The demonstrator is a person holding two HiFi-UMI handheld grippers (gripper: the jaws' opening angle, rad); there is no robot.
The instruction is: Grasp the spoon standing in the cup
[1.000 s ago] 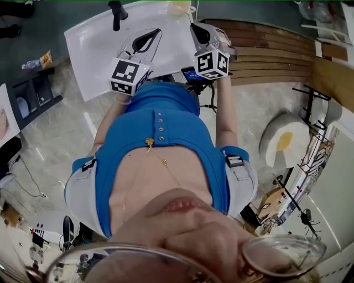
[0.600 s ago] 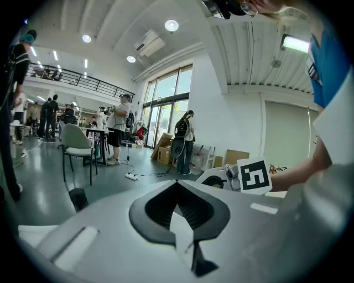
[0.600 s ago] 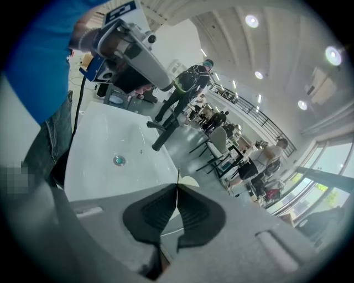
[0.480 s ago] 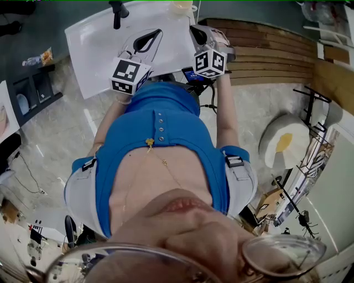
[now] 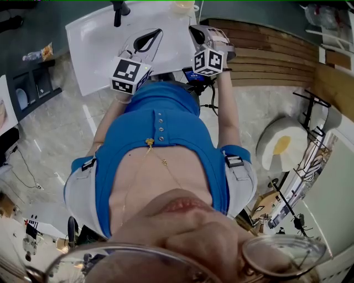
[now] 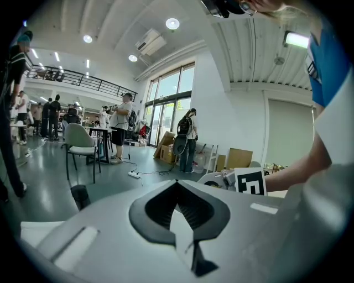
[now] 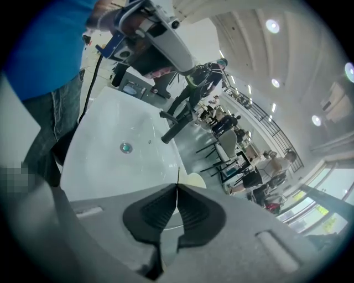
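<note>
A cream cup (image 5: 182, 6) stands at the far edge of the white table (image 5: 99, 50); in the right gripper view the same cup (image 7: 196, 180) peeks out just beyond the jaw tips. A thin dark stem, seemingly the spoon (image 7: 178, 176), rises from it. My right gripper (image 7: 177, 188) is shut and empty, with its tips close in front of the cup. In the head view the right gripper (image 5: 198, 32) sits just below the cup. My left gripper (image 5: 148, 38) hovers over the table's middle; its own view shows the left gripper (image 6: 177, 183) shut on nothing.
A black cylindrical post (image 5: 116, 12) stands on the table's far left, also seen as a black post (image 7: 174, 126) in the right gripper view. A small teal dot (image 7: 126, 147) marks the tabletop. Wooden steps (image 5: 276, 50) lie to the right. People and chairs (image 6: 80, 145) fill the hall beyond.
My right gripper has crept a little farther up toward the cup. The left gripper has stayed where it was.
</note>
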